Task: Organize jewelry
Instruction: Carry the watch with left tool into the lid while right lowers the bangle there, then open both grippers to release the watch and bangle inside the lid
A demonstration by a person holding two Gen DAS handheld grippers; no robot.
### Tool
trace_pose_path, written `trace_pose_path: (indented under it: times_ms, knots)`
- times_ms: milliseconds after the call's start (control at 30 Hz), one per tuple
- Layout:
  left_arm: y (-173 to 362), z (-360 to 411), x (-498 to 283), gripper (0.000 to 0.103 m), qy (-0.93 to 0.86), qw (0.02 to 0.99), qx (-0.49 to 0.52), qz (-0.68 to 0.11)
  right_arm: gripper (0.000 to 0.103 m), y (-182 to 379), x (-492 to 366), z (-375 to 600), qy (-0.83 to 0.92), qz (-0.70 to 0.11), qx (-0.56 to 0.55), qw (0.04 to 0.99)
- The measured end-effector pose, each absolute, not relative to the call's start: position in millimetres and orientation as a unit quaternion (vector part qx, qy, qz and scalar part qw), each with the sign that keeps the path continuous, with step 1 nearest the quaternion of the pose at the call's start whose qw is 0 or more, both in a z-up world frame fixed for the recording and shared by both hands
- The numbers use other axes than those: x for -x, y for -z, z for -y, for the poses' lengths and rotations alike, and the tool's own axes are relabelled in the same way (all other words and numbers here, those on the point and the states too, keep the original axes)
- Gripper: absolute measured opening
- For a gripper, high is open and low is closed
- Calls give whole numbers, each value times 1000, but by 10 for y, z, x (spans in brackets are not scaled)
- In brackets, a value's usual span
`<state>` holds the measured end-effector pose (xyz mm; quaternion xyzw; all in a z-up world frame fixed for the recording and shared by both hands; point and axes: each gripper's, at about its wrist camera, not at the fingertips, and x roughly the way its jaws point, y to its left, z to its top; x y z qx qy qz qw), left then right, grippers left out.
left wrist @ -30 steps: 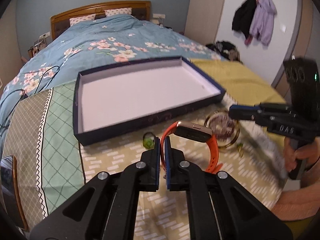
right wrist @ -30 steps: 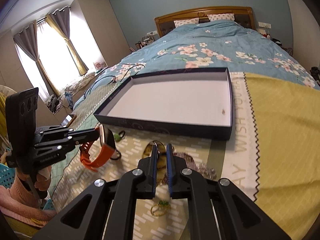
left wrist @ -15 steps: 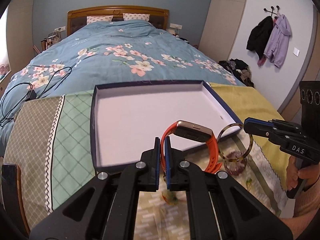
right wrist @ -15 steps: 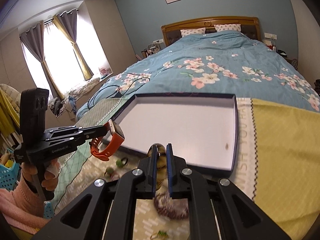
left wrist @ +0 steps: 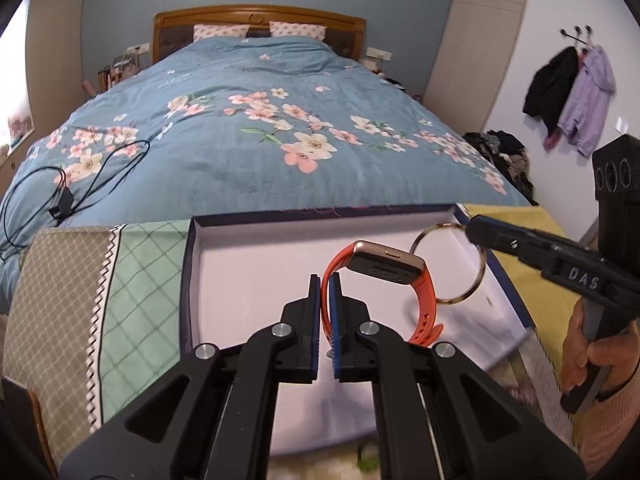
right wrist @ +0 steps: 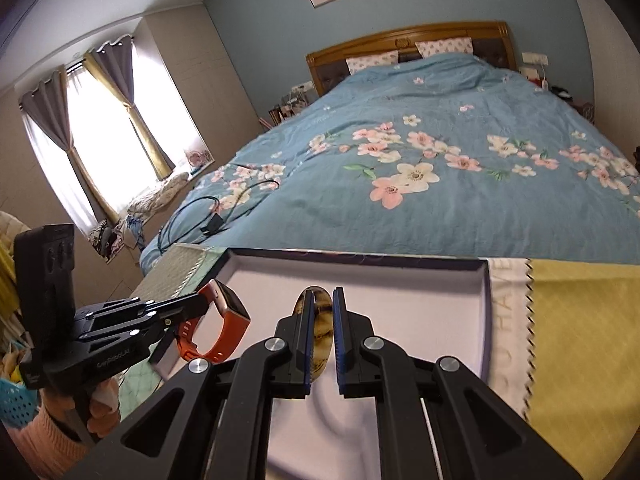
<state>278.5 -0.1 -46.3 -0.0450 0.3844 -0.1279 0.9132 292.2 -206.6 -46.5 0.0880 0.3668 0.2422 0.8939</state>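
My left gripper [left wrist: 325,280] is shut on the orange strap of a watch [left wrist: 420,296] with a gold case, held above the white floor of a dark blue tray [left wrist: 188,280]. In the right wrist view the same watch [right wrist: 228,320] hangs at the left, over the tray's [right wrist: 486,320] left edge. My right gripper [right wrist: 322,300] is shut on a thin amber bangle [right wrist: 322,328], seen edge-on between its pads. That bangle [left wrist: 476,280] shows as a full ring over the tray's right part in the left wrist view, with the right gripper [left wrist: 474,232] gripping its top.
The tray lies on patchwork cloths at the foot of a bed with a blue flowered quilt [left wrist: 260,128]. A black cable [left wrist: 64,200] lies on the quilt at the left. Coats [left wrist: 572,92] hang on the right wall. A small green item [left wrist: 368,460] lies blurred near the tray's front edge.
Both grippers have carried the watch and the bangle forward, from over the cloth in front of the tray to above the tray's floor. The loose jewelry on the cloth has dropped out of view.
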Motion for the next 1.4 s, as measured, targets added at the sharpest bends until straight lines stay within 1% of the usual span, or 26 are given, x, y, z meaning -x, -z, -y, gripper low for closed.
trace_pose_path:
  times_ms: [167,200,233,433,600,633,667,700,900,1000,1067,1100,1133,1200,1300,1367,1400]
  knots:
    - [567,34,-3188,4,104,908,46,-403,7,617,-3265,1990,-226,-392,-85,888]
    - [600,37,-3247,4,100,906,46,-408,2,639,-3311,1982,-223,-397,-86,886]
    - [636,58,-3327,4,94,904,43,-416,0,648,-3341,1978,-221,-400,-85,886]
    - [833,99,-3622,5,73,890,40,-448,0,736,-3446,1942,-207,-427,-67,878]
    - [964,65,-3759,6,64,882,45,-464,9,747,-3382,1933,-209,-435,-46,875]
    - [973,62,-3743,6,63,882,45,-465,11,742,-3354,1931,-211,-437,-42,874]
    - [980,62,-3760,6,61,880,45,-468,18,736,-3328,1929,-215,-438,-42,872]
    - [986,54,-3779,6,60,879,47,-471,19,718,-3282,1919,-224,-440,-38,869]
    - [996,24,-3873,6,54,872,62,-482,19,744,-3011,1671,-294,-460,9,838]
    - [1003,-1,-3885,7,56,868,80,-486,19,840,-3030,1564,-292,-476,22,830]
    - [1030,-34,-3892,12,63,862,99,-494,18,889,-3087,1580,-279,-481,13,831]
    - [1039,-45,-3878,15,71,860,108,-493,18,915,-3129,1587,-270,-482,12,833]
    - [1037,-45,-3852,22,77,862,108,-490,18,933,-3143,1585,-263,-483,12,835]
    - [1010,-43,-3770,30,82,868,104,-479,16,971,-3173,1612,-255,-485,-1,837]
    - [929,-23,-3626,33,103,878,100,-458,18,943,-3123,1637,-251,-471,-6,846]
    - [844,-10,-3489,34,118,886,95,-438,18,883,-3070,1679,-253,-460,-12,851]
    - [787,5,-3400,35,128,891,88,-427,21,845,-3040,1714,-257,-453,-15,853]
